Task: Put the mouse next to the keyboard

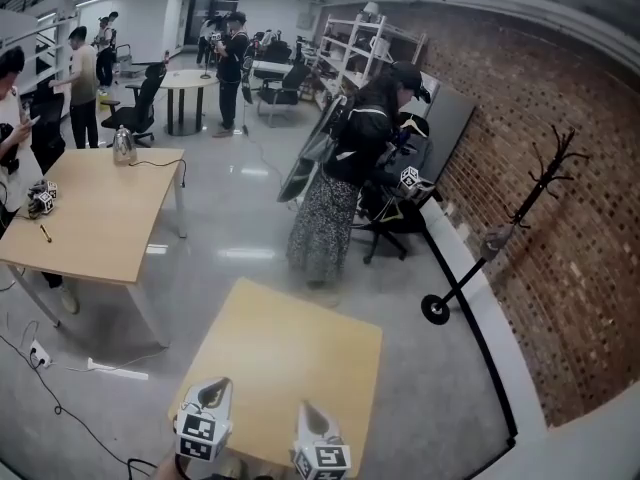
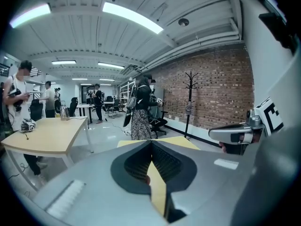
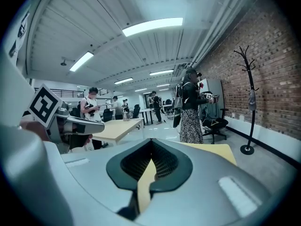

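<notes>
Item 1. Left gripper [image 1: 211, 392], grey two-jaw tool with a black-and-white marker cube: low at the near edge of the head view, over the front of the small table. Jaws closed tip to tip, nothing between them.

Item 2. Right gripper [image 1: 306, 411], same make: just beside the left one, over the same table edge. Jaws likewise pressed together and empty.

Item 3. Small square light-wood table [image 1: 300, 353]: directly ahead of both grippers, standing on the grey polished floor [image 1: 230, 228].

Item 4. Mouse and keyboard: shown in no view.

Item 5. Larger light-wood table [image 1: 100, 218], to the left, well apart from the small one; a metal kettle [image 1: 123, 146] stands at its far end.

Item 6. Person in black jacket and patterned long skirt [image 1: 335, 188], standing beyond the small table.

Item 7. Black coat stand [image 1: 500, 240] against the red brick wall [image 1: 570, 278], right.

Item 8. White power strip [image 1: 115, 370] on the floor, left.
</notes>
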Demonstrator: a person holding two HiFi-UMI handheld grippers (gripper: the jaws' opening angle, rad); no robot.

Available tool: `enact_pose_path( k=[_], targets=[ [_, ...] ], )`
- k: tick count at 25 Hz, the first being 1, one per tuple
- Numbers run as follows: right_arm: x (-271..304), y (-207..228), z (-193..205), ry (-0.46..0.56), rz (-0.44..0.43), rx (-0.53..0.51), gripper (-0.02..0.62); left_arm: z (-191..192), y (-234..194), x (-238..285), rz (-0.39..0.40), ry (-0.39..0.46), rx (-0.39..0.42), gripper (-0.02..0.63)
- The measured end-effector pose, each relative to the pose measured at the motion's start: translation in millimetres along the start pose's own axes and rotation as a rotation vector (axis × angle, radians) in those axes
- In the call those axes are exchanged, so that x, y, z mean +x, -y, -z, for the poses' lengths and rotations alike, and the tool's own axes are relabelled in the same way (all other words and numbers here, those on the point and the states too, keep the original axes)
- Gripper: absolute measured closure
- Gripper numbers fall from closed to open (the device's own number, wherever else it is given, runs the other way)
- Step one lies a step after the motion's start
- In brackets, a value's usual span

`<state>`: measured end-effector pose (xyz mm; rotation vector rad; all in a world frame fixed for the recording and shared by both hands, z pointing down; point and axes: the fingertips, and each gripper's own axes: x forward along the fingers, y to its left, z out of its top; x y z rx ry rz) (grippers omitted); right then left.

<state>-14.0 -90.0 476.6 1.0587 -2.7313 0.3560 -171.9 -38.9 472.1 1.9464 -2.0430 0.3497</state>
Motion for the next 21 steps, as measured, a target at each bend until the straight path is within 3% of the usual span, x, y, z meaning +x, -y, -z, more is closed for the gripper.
enact_pose_path(
  k=[21],
  targets=[
    [5.9, 1.8, 1.8, -0.011, -0.001, -0.003, 0.581, 1.6, -3.3, 3.3, -0.011, -0.004, 0.000, 0.605]
  ],
)
